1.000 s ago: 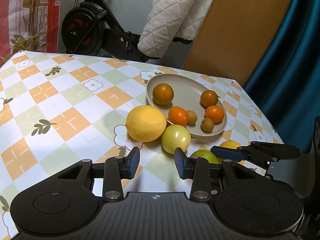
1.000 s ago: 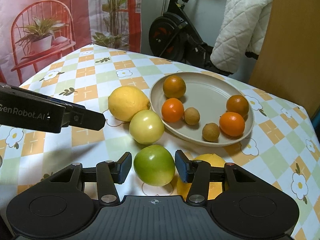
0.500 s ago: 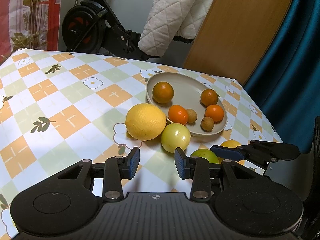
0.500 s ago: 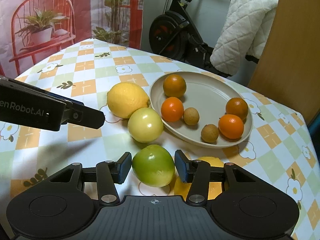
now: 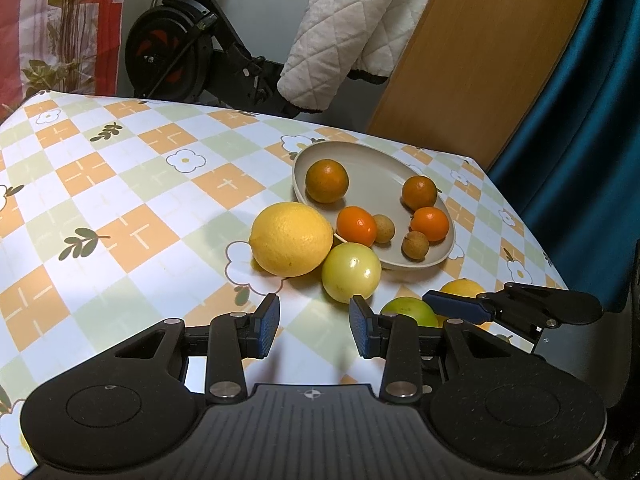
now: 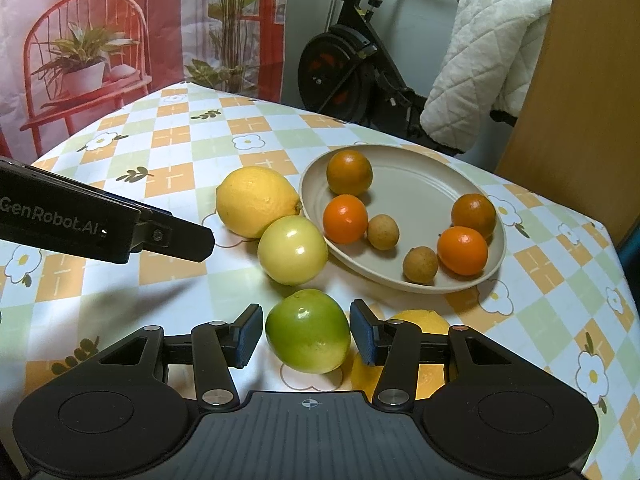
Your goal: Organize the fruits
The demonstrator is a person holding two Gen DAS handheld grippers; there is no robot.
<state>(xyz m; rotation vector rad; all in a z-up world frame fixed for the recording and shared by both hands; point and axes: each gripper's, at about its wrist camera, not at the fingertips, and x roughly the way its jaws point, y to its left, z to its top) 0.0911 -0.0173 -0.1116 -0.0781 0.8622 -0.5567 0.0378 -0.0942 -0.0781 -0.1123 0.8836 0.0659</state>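
Note:
A green fruit (image 6: 307,336) sits between the pads of my right gripper (image 6: 307,334), which is shut on it just over the tablecloth. A small lemon (image 6: 420,320) lies partly hidden behind the right finger. Ahead are a pale yellow-green fruit (image 6: 293,250) and a big lemon (image 6: 256,202), both touching the beige plate (image 6: 416,184). The plate holds several small oranges and two brown longans. My left gripper (image 5: 314,326) is open and empty, short of the pale fruit (image 5: 351,272). Its finger (image 6: 172,238) reaches in from the left in the right wrist view.
The checked floral tablecloth (image 5: 120,200) has bare room to the left of the fruits. The table's far edge (image 5: 240,112) faces an exercise bike (image 5: 176,52) and a quilted white cover (image 5: 352,20). A wooden board (image 5: 480,60) and a teal curtain (image 5: 580,140) stand at the right.

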